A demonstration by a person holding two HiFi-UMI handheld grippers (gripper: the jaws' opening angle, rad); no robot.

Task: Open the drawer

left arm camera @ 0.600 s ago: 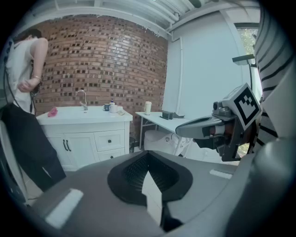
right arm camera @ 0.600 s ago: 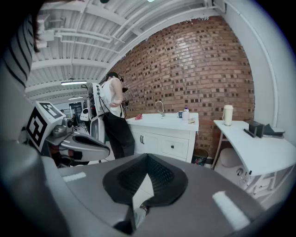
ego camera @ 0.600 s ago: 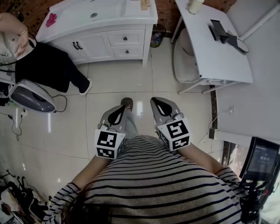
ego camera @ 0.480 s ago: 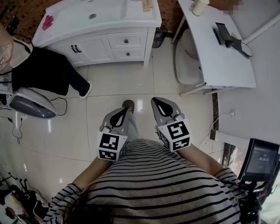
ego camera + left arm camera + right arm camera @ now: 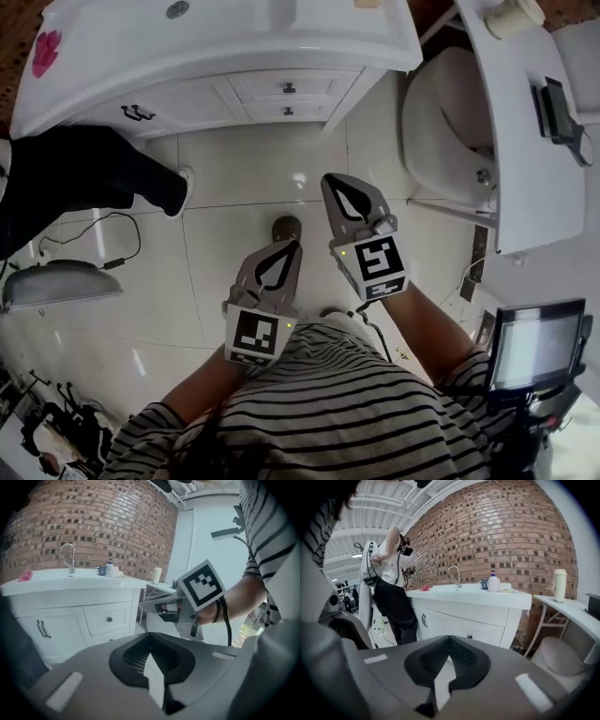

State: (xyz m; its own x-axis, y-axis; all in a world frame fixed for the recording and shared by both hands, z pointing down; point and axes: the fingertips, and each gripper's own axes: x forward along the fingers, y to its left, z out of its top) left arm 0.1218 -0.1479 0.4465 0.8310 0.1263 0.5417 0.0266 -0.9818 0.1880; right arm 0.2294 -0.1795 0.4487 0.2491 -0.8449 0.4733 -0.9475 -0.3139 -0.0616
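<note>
Drawer (image 5: 288,87): shut, upper of two in white vanity (image 5: 216,37) front, near its right edge; left gripper (image 5: 289,247) and right gripper (image 5: 334,184): jaws together, empty, well apart from drawer; tiled floor (image 5: 253,169) between; bystander's leg (image 5: 94,178) left, stool (image 5: 441,122) right.

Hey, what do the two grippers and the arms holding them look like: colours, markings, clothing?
The left gripper and right gripper are grey tapered shells, each with a black teardrop-shaped hollow. Each carries a white cube with black square markers at its rear. A black cable trails from the right one, past a dark wristband. The person wears a black-and-white striped top.
</note>
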